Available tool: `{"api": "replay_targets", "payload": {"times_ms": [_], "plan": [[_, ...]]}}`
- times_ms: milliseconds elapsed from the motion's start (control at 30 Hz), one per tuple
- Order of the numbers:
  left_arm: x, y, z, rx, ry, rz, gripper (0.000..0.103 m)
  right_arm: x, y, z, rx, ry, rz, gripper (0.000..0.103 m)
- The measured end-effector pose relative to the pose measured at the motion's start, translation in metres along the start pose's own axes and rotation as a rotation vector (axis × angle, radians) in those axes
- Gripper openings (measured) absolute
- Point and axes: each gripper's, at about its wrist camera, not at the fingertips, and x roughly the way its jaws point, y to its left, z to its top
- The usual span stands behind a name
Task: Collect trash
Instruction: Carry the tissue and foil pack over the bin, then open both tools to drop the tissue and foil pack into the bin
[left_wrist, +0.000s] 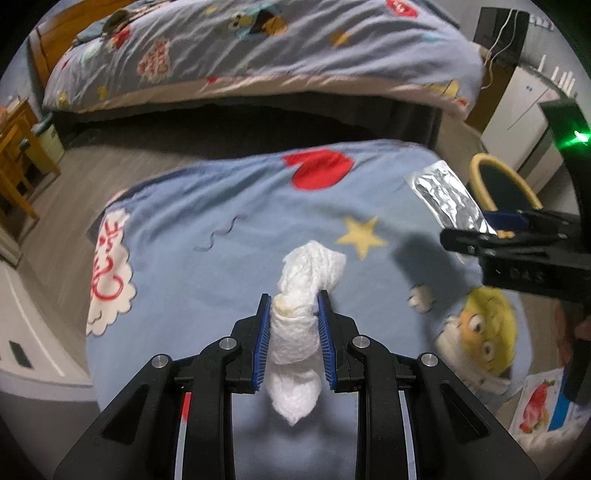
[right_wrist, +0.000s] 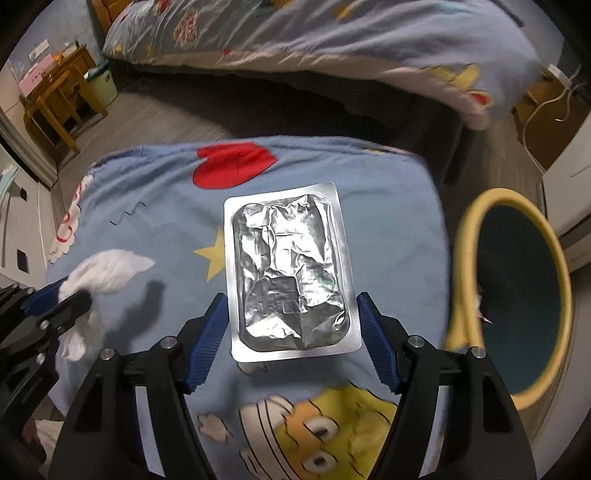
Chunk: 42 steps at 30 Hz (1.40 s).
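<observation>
Crumpled tissue (left_wrist: 297, 325) is pinched by left hand-held gripper (left_wrist: 294, 317); foil blister pack (right_wrist: 291, 273) is clamped edgewise between right hand-held gripper (right_wrist: 291, 328) pads, above the cushion (right_wrist: 388, 229). Bin (right_wrist: 517, 295) sits just right. Stiff pack could slip out if tilted.

Dim, motion-blurred, fisheye-warped edges.
</observation>
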Motion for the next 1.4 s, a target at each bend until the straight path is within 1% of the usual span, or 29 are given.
{"api": "replay_targets", "payload": {"times_ms": [100, 167, 233, 267, 333, 400, 467, 533, 700, 800, 867, 1000, 1067, 1133, 1167, 1233, 1267, 1300, 1400], "plan": [[-0.006, -0.013, 0.007, 0.008, -0.021, -0.018, 0.026, -0.021, -0.002, 0.0, 0.023, -0.028, 0.001, 0.069], [-0.009, -0.027, 0.011, 0.029, -0.036, -0.022, 0.026, -0.047, -0.012, -0.006, 0.048, -0.063, 0.008, 0.069], [-0.012, -0.039, 0.016, 0.05, -0.049, -0.033, 0.026, -0.07, -0.028, -0.013, 0.08, -0.076, 0.009, 0.069], [-0.015, -0.048, 0.018, 0.061, -0.056, -0.042, 0.026, -0.074, -0.027, -0.013, 0.089, -0.08, 0.005, 0.069], [-0.019, -0.065, 0.022, 0.091, -0.073, -0.051, 0.026, -0.094, -0.044, -0.024, 0.106, -0.093, -0.021, 0.069], [-0.023, -0.079, 0.024, 0.126, -0.089, -0.05, 0.026, -0.105, -0.059, -0.033, 0.116, -0.101, -0.061, 0.069], [-0.025, -0.093, 0.027, 0.161, -0.102, -0.052, 0.026, -0.111, -0.084, -0.043, 0.172, -0.099, -0.075, 0.069], [-0.024, -0.107, 0.029, 0.175, -0.106, -0.066, 0.026, -0.113, -0.108, -0.05, 0.235, -0.105, -0.075, 0.069], [-0.013, -0.141, 0.035, 0.188, -0.093, -0.101, 0.026, -0.098, -0.151, -0.063, 0.32, -0.079, -0.091, 0.069], [-0.01, -0.164, 0.043, 0.216, -0.087, -0.128, 0.026, -0.09, -0.179, -0.071, 0.37, -0.063, -0.106, 0.069], [-0.013, -0.182, 0.055, 0.246, -0.086, -0.159, 0.026, -0.085, -0.198, -0.074, 0.406, -0.059, -0.109, 0.069], [-0.028, -0.209, 0.086, 0.323, -0.126, -0.193, 0.026, -0.077, -0.223, -0.08, 0.446, -0.057, -0.128, 0.069], [-0.027, -0.223, 0.098, 0.36, -0.131, -0.203, 0.026, -0.073, -0.234, -0.083, 0.462, -0.059, -0.125, 0.069], [-0.021, -0.233, 0.102, 0.386, -0.13, -0.208, 0.026, -0.071, -0.242, -0.086, 0.465, -0.062, -0.126, 0.069], [-0.015, -0.238, 0.102, 0.387, -0.129, -0.224, 0.026, -0.07, -0.244, -0.087, 0.469, -0.063, -0.124, 0.069], [-0.001, -0.241, 0.1, 0.348, -0.108, -0.267, 0.026, -0.066, -0.251, -0.088, 0.482, -0.063, -0.116, 0.069], [0.011, -0.245, 0.098, 0.333, -0.078, -0.28, 0.026, -0.063, -0.254, -0.087, 0.487, -0.061, -0.114, 0.069], [0.021, -0.25, 0.096, 0.336, -0.05, -0.278, 0.026, -0.06, -0.257, -0.088, 0.491, -0.059, -0.114, 0.069], [0.036, -0.266, 0.091, 0.375, -0.04, -0.271, 0.026, -0.049, -0.262, -0.088, 0.5, -0.037, -0.115, 0.069]]}}
